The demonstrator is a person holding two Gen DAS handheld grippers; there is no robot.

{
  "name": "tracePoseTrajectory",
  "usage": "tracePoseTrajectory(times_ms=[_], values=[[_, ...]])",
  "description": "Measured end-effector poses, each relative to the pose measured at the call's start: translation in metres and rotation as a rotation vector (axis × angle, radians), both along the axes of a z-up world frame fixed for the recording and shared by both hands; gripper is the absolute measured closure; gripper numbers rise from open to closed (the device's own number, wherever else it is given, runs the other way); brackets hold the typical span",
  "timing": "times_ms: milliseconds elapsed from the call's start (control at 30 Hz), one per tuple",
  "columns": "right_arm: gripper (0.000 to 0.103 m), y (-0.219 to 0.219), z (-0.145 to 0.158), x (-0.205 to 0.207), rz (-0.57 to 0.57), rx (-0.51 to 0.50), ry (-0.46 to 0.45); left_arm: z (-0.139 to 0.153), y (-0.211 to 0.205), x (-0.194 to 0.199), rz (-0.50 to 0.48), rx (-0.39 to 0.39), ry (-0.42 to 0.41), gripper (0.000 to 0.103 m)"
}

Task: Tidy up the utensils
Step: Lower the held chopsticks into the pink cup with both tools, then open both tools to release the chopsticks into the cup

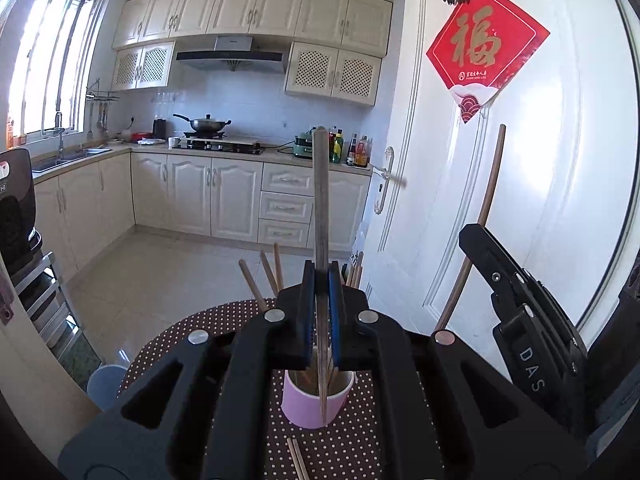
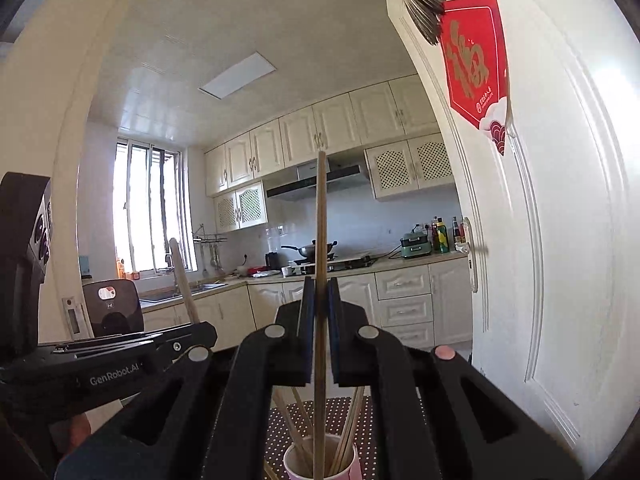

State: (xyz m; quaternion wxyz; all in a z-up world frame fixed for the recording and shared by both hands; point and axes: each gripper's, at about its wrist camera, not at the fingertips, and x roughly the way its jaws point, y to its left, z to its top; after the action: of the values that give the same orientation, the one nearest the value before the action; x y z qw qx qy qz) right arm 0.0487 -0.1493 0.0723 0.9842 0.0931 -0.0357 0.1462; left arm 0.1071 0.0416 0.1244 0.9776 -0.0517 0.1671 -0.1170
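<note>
Both our claws are clamped on upright chopsticks: left gripper (image 1: 321,280) pinches one chopstick (image 1: 320,200), right gripper (image 2: 320,292) pinches another chopstick (image 2: 320,240). Their lower ends sit over the pink cup (image 1: 308,410) on our polka-dot table (image 1: 360,440).

Upright wooden chopsticks (image 1: 321,216), pink cup (image 1: 308,408) holding perhaps several more

A rounded tabletop (image 1: 168,344) in brown polka-dot cloth carries a pink cup (image 1: 316,404) and, just beside it, seemingly two loose chopsticks (image 1: 298,460).
</note>
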Motion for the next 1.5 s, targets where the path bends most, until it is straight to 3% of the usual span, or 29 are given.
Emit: tracePoseTrajectory(times_ms=[200,433,1200,1500], values=[[0.098,-0.002,0.001,0.012,-0.016,0.013,-0.053,0.002,-0.002,0.014,0.027,0.008,-0.020,0.097],[0.098,-0.001,-0.009,0.033,-0.022,0.025,-0.055,-0.007,-0.003,0.035,0.038,-0.003,-0.002,0.097],[0.098,0.009,-0.066,0.076,-0.027,0.041,0.132,-0.077,0.002,0.086,0.030,-0.033,0.174,0.097],[0.098,0.014,-0.082,0.086,-0.015,0.017,0.218,-0.094,0.004,0.092,0.025,-0.062,0.176,0.097]])
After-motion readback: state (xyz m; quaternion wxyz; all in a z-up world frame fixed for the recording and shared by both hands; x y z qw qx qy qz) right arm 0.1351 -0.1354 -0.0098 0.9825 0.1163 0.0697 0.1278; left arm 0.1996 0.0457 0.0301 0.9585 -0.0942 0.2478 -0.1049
